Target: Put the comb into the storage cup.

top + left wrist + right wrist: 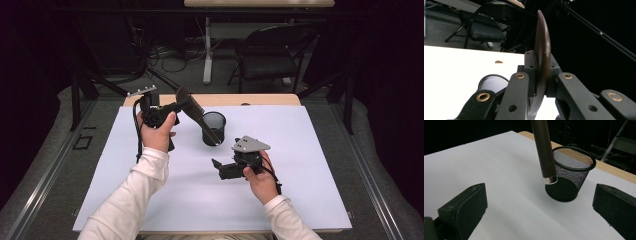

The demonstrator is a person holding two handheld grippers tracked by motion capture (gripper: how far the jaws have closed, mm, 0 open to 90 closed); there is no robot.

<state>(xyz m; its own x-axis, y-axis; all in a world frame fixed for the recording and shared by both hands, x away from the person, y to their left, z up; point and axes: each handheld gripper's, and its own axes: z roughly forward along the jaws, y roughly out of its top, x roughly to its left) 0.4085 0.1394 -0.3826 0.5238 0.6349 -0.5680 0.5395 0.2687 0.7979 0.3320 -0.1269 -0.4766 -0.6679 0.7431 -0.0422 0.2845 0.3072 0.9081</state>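
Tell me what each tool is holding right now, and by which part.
The left tool clamps the brown spatula by its flat blade end; the right tool is open, holding nothing.

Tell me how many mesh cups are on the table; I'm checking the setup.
1. The black mesh cup stands upright near the table's far middle, just right of the left tongs.

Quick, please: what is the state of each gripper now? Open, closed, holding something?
Left gripper: closed on the brown utensil, whose handle end points down at the mesh cup.
Right gripper: open, holding nothing.
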